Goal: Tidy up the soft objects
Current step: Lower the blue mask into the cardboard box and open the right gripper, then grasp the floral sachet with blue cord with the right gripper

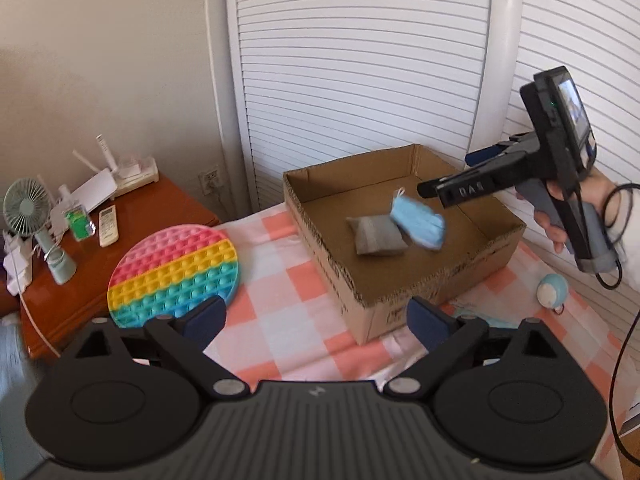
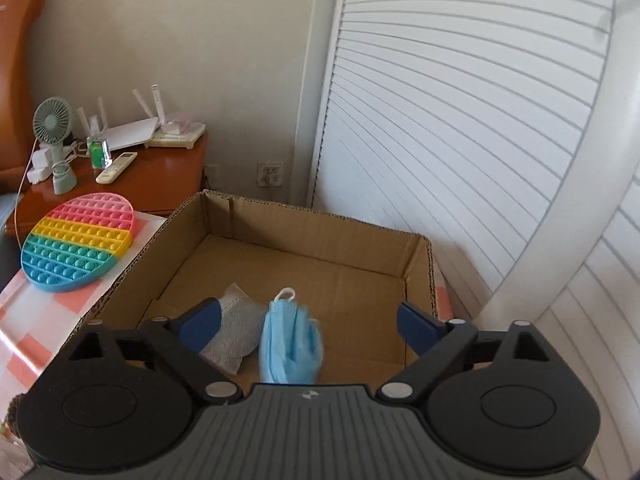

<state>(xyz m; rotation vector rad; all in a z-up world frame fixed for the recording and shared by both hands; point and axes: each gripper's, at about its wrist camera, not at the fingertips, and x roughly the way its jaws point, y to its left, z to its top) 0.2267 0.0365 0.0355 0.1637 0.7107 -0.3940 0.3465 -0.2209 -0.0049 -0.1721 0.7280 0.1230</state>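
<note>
Blue face mask (image 1: 418, 222) hangs blurred just below the right gripper (image 1: 430, 192), over the cardboard box (image 1: 400, 280) beyond the wide-open, empty left gripper (image 1: 316, 318). From the right wrist, its jaws gape apart, mask (image 2: 290, 344) loose between them beside a grey pouch (image 2: 236, 332). Clearing upward should avoid snagging the ear loop.

Black gripper (image 1: 316, 320) with blue pads (image 1: 206, 316), grey ribbed body.
</note>
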